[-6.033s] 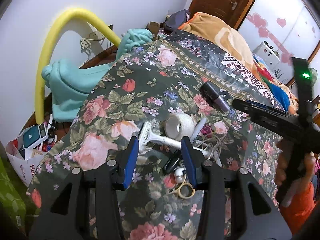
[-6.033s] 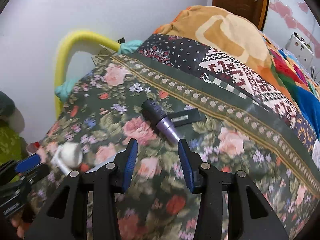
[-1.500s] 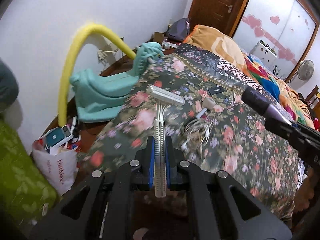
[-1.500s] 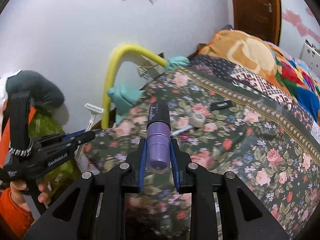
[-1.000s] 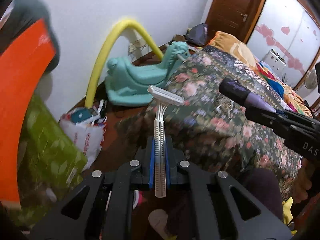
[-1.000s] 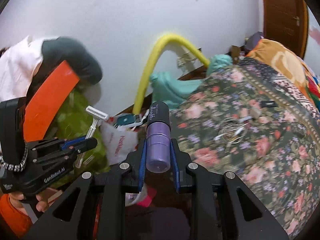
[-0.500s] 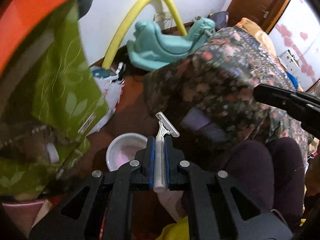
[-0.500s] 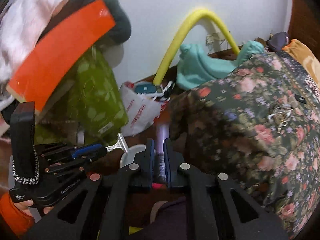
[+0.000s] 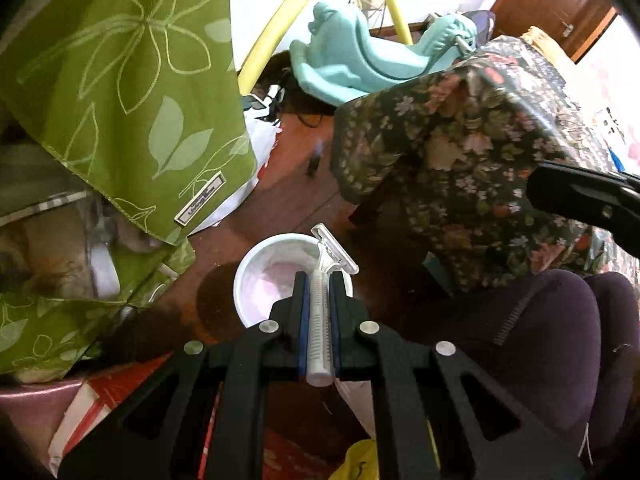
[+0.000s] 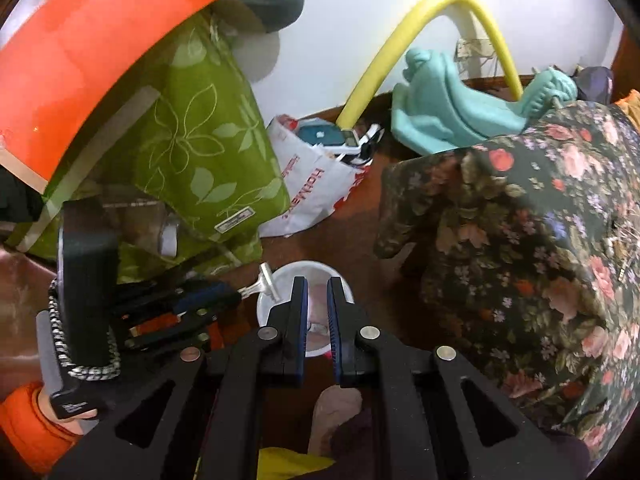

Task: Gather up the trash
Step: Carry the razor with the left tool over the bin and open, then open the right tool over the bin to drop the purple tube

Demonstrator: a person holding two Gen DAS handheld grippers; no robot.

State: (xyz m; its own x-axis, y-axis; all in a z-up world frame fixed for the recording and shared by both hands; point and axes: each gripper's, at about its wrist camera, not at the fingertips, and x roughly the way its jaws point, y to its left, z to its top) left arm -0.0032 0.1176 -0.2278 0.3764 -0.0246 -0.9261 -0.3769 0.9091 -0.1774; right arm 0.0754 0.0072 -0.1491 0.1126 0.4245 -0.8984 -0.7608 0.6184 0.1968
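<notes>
Two grippers: both hang over one white bin on the brown floor, close together, neither touching it.
Floral bedspread [image 10: 532, 240]: dark cloth with roses, draped over the bed corner on the right of both views, its hem hanging to the floor.
Green leaf-print cloth [image 9: 132, 80]: hangs at the left, a small sewn label near its lower corner.
Teal rocking toy [image 10: 452, 104]: plastic, against the white wall behind the bed corner, with a yellow foam hoop [image 10: 384, 56] arching above it.
White shopping bag [image 10: 316, 184]: red lettering, standing on the floor between the green cloth and the toy, packed with boxed items.
Left gripper [image 9: 319, 280]: clamped on the razor handle, jaws squeezed in against it on both sides; in the right wrist view it reaches in from the left [image 10: 224, 296].
Right gripper [image 10: 317, 284]: jaws parted by a narrow gap with nothing between them, straight above the bin mouth.
White bin [image 9: 256, 272]: round, small, pink liner inside; something pale lies at its bottom, too blurred to name.
Disposable razor [image 9: 320, 312]: white, held upright by the handle in the left gripper, its clear-capped head [image 9: 334, 254] over the bin's rim, above the opening and not yet inside.
</notes>
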